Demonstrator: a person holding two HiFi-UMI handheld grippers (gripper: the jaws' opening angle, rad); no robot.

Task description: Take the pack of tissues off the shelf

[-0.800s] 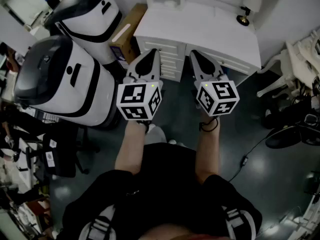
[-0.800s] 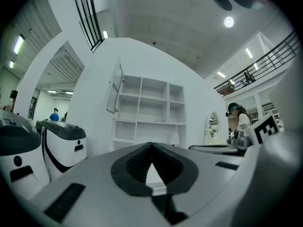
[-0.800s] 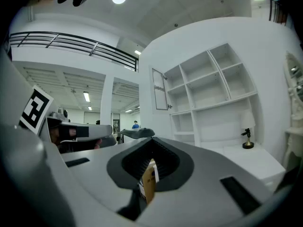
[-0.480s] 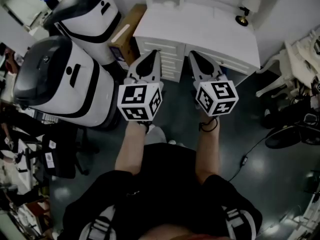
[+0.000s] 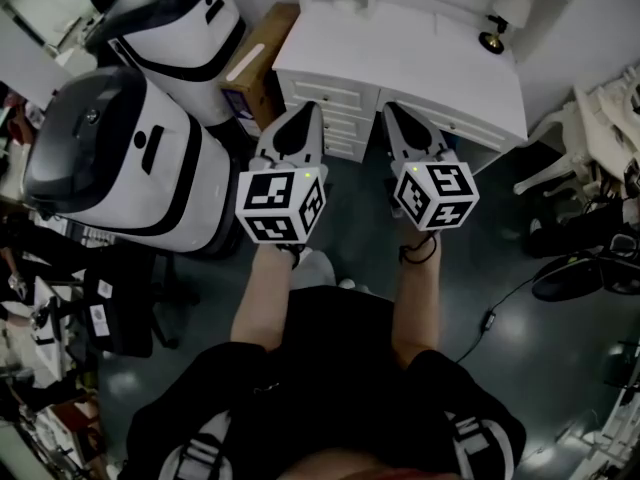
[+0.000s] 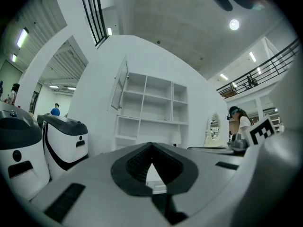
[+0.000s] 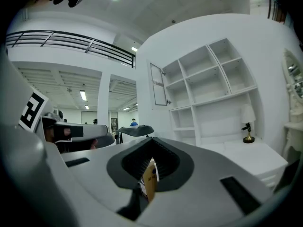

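Left tongs (image 6: 151,145): closed, tips meeting on nothing. You hold them over the floor, pointing at the front of the surface.
Right tongs (image 7: 152,141): closed as well, tips together and gripping nothing. A sliver of brown carton shows through the opening under the tips, beyond them.
Pack of tissues: you cannot pick it out in any view. The shelf reads as plain white, too small and pale to place it.
Shelf (image 6: 154,105): one white unit at the back of the surface, against the wall. It has three columns of open compartments and one door (image 6: 120,86) swung open at its left side. What is inside the compartments cannot be told.
Surface (image 5: 430,58): one white desk, lying between your tongs and the shelf. Its drawers (image 5: 325,98) face you, all pushed in.
Lamp (image 7: 247,126): one, with a white shade, standing at the right end of the surface beside the shelf.
Machines: two large rounded white-and-black units on your left, a near one (image 5: 110,158) and a far one (image 5: 175,28).
Cardboard box (image 5: 255,63): one, between the far machine and the left end of the surface. Its contents do not show.
Oval mirror (image 6: 214,129): one, on the wall right of the shelf.
Cable (image 5: 495,313): one, trailing on the dark floor (image 5: 350,238) to your right.
People: two in the distance, one in blue (image 6: 56,110) behind the machines and one in a white top (image 6: 242,124) far right.
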